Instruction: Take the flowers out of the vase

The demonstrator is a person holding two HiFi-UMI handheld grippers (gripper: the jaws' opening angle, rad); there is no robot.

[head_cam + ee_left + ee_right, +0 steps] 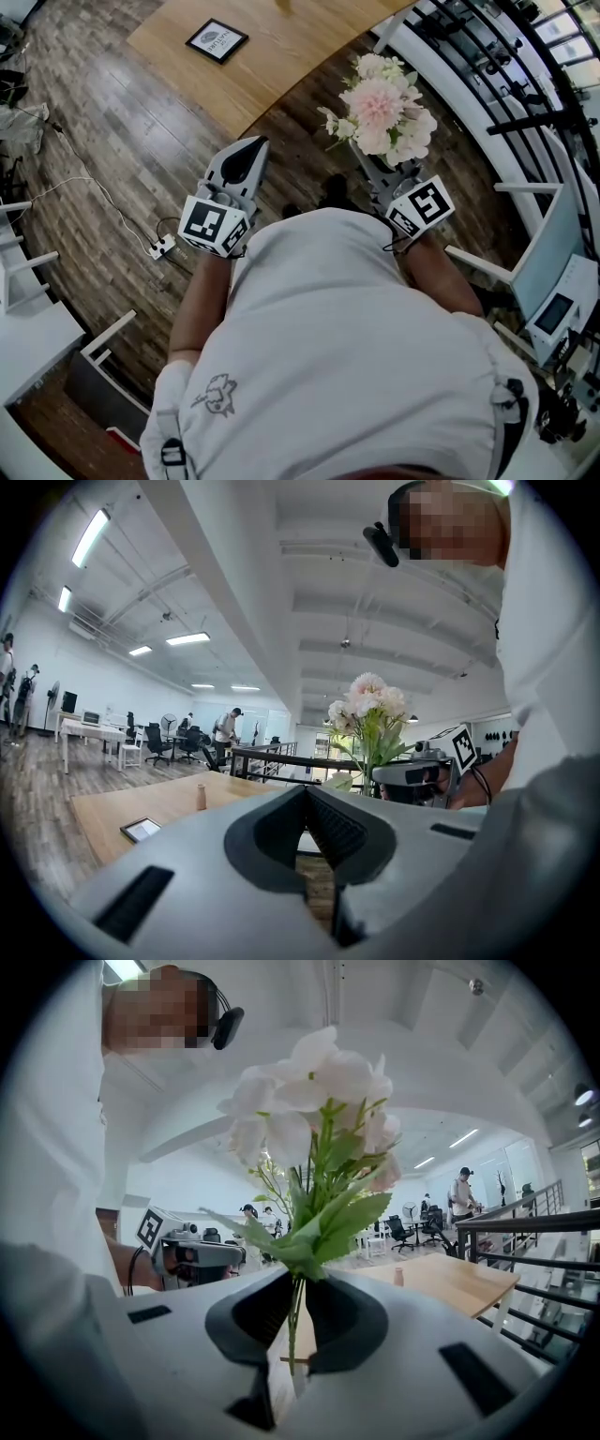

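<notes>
Flowers (380, 108) held in mid-air, clamped in the right gripper (373, 164).
Pink-white bunch, stems pinched between the right gripper's jaws, blooms and green leaves standing upright above them. In the head view it sits over the dark plank floor (112, 141), just off the edge of the wooden table (281, 47). Left gripper (255, 145) is level beside it, well apart, jaws together with nothing in them. Table carries a framed card (217, 40) and a small tan bottle (201, 796); cannot tell if that's the vase.
</notes>
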